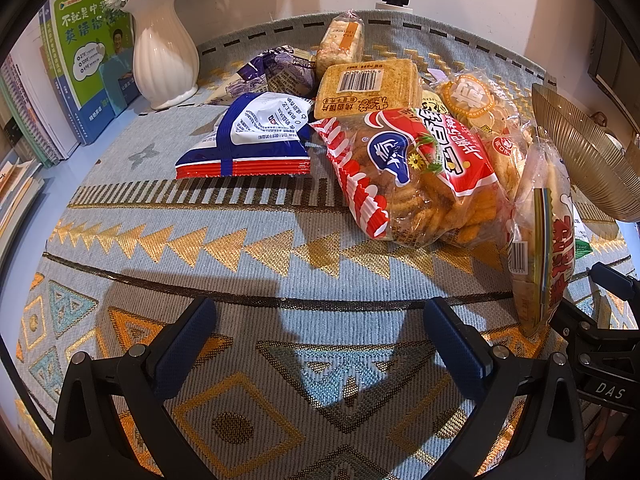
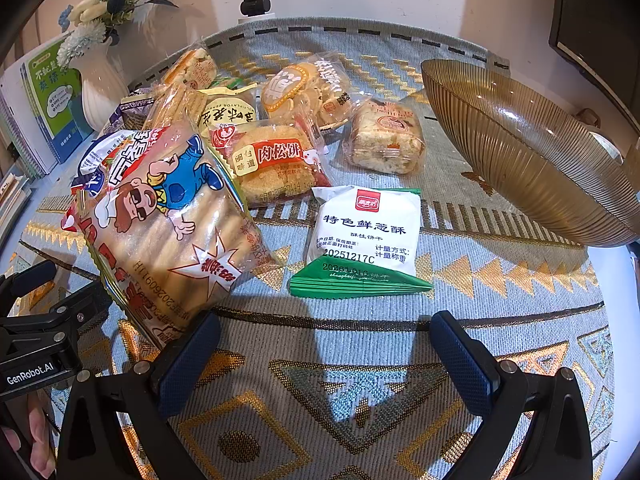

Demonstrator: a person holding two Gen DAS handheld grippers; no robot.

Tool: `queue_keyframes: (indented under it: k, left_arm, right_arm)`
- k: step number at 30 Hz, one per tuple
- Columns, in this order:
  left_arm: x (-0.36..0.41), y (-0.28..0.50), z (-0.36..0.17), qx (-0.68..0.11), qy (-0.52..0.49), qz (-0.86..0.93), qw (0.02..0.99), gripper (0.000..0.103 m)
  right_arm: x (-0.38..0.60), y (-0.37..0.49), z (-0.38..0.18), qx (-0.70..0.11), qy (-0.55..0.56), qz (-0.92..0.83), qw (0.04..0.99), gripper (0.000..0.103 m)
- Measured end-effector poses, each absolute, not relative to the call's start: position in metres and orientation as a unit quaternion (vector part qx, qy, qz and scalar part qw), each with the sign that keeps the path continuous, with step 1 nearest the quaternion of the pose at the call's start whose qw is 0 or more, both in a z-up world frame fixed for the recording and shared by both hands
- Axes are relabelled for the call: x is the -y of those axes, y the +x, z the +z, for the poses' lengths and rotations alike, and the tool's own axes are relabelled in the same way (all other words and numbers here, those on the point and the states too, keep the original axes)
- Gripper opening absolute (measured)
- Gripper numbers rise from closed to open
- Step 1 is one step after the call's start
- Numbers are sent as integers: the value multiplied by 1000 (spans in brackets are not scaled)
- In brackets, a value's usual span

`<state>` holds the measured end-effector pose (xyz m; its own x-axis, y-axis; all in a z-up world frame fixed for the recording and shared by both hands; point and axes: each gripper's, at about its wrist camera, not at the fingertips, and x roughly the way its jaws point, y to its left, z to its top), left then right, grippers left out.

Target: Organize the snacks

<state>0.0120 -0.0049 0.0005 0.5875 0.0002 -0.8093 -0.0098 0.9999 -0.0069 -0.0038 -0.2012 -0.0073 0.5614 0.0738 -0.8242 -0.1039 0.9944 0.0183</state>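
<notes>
Both tongs, left [image 1: 320, 344] and right [image 2: 324, 348], gape empty; lower left, the tall clear cartoon-printed biscuit packet [image 2: 172, 232] leans and could topple if nudged.

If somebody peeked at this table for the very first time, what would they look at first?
Probably the heap of snack packets piled in the middle of the patterned tablecloth, with a big cartoon biscuit bag standing at the front left. Next, the ribbed brown glass bowl tilted at the right, and the white vase of flowers at the back left. Both open grippers, left gripper and right gripper, hold nothing.
</notes>
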Motion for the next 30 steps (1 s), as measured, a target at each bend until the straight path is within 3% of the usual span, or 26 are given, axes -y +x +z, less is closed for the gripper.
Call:
queue_keyframes:
  k: [25,30]
  left_arm:
    - [5,12,1,-454,-6,2,891,103]
    - [1,4,1,-454,-13,9,891,102]
  right_arm:
    - [200,-8,-8,-466,-18,53,883,103]
    - [225,-25,1,-462,27,132,876,103]
